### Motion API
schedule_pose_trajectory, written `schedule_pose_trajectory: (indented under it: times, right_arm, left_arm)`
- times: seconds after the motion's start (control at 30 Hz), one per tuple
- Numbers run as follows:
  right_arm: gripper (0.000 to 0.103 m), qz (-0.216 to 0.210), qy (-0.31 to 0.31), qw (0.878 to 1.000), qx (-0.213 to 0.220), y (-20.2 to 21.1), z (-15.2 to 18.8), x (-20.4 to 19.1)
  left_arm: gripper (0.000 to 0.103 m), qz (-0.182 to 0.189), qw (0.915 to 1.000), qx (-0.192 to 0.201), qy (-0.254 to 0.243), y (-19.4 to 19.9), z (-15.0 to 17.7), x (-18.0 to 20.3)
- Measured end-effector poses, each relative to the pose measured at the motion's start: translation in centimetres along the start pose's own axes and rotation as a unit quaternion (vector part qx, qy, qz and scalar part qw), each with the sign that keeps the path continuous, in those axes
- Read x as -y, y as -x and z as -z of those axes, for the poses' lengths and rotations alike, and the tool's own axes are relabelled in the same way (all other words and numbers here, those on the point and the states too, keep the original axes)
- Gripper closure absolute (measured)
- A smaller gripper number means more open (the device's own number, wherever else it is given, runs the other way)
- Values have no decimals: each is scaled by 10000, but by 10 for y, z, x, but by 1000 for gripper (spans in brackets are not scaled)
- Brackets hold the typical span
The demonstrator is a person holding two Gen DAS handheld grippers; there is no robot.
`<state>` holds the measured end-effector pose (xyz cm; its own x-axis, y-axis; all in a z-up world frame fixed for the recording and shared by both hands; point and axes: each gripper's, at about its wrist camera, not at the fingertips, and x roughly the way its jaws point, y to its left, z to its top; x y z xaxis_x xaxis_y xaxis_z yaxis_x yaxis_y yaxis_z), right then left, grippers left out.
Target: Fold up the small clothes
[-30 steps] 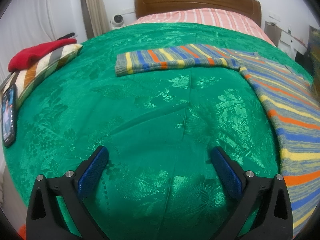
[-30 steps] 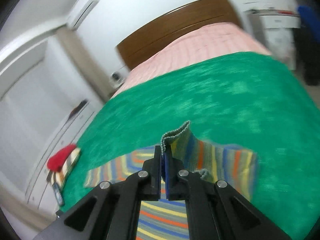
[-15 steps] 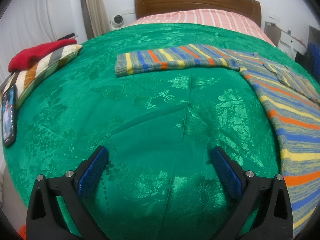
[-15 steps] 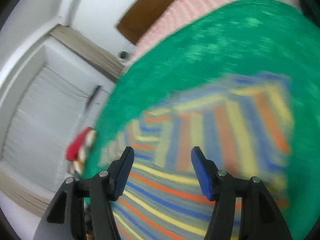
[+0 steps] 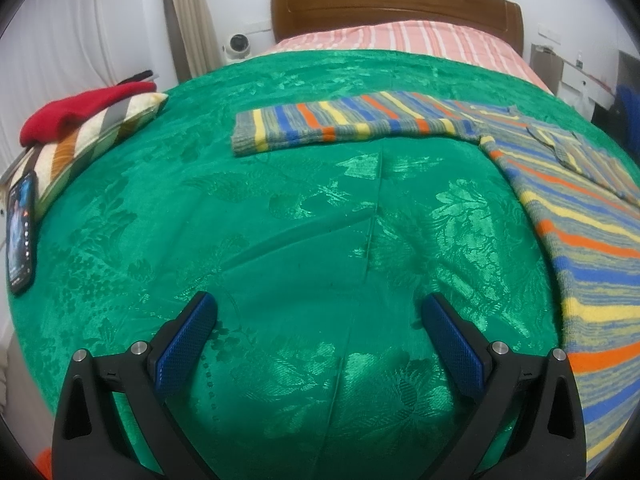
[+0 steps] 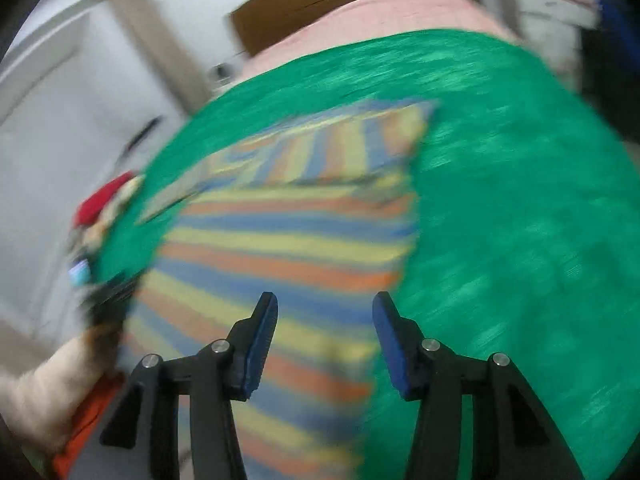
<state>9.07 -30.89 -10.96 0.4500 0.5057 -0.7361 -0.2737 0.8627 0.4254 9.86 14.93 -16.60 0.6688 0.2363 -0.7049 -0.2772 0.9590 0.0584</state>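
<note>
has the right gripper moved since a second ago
Yes. The right gripper let go of the striped sweater sleeve and swung down toward its lower body; the wooden headboard sits higher in view. Its jaws, just closing slightly, are open and empty.

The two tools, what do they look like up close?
Both match. The left tool and right tool have matte black angular arms with triangular cut-outs, silver round pivot pins, and blue fingers with a finely textured grip face. No cables or markings show.
</note>
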Motion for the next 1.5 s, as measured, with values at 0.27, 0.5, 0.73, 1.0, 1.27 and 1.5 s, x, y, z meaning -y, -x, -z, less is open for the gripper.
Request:
schedule_pose_trajectory:
  times: [0.27, 0.5, 0.73, 1.0, 1.27, 1.5]
  right_arm:
    - [54, 570, 277, 9823, -1761, -17, 122, -16]
    - [47, 1247, 458, 9893, -598, 40, 118, -36]
    - [36, 1596, -127, 9815, 1053, 18, 89, -32]
    - [36, 1994, -280, 9705, 1322, 14, 99, -17]
    - [36, 2139, -469, 9650, 1446, 20, 103, -6]
    - [35, 2194, -439, 9633, 1486, 21, 104, -7]
  left_arm:
    - [0, -4, 10000, 14, 12, 2, 3, 0]
    - [0, -25, 10000, 34, -7, 2, 2, 1]
    - [0, -10, 10000, 67, 8, 1, 3, 1]
    - [0, -18, 10000, 67, 7, 1, 3, 0]
    - [0, -13, 10000, 85, 11, 1, 2, 0]
    - [0, -15, 10000, 91, 11, 1, 2, 0]
